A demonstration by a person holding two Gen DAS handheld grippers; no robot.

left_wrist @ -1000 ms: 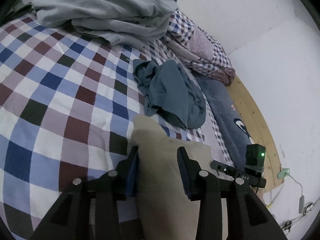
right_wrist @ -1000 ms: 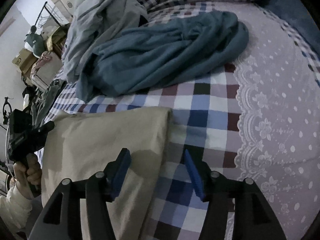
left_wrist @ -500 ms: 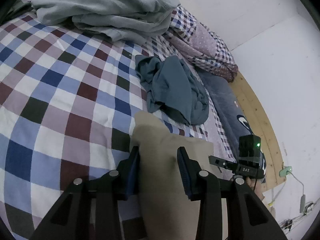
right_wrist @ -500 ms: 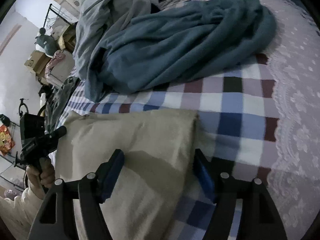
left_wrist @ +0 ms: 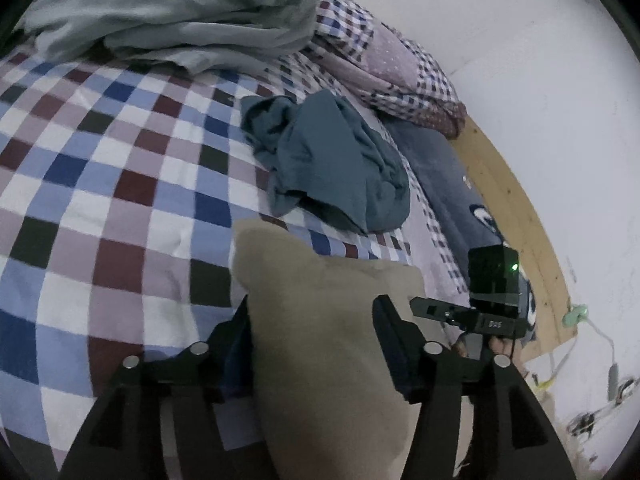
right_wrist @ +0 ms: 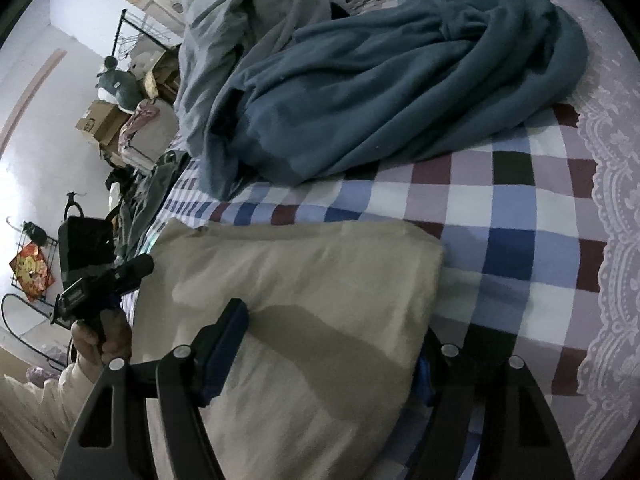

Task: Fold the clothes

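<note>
Left wrist view: best to close on the near edge of the beige garment [left_wrist: 328, 320] with both layers caught, then lift evenly with the other side so the fold stays square. Left gripper [left_wrist: 312, 320] spread wide, straddling the near part of the beige garment, one finger [left_wrist: 240, 344] at its checked-sheet side, the other over the cloth; nothing pinched yet, contact at the pads hard to tell. Beige garment flat on the checked bedsheet [left_wrist: 100, 184], just short of the crumpled teal garment [left_wrist: 336, 168], grey bedding [left_wrist: 168, 8] heaped well beyond. Right wrist view: worth matching height and timing with the other side, seizing the corner itself, not mid-cloth. Right gripper [right_wrist: 332, 352] spread equally wide across the beige garment [right_wrist: 304, 280], one finger [right_wrist: 224, 336] lying over the cloth, the other hidden beyond its edge toward the lace trim; nothing clamped. Teal garment [right_wrist: 400, 88] beyond the beige one, apart from it.
</note>
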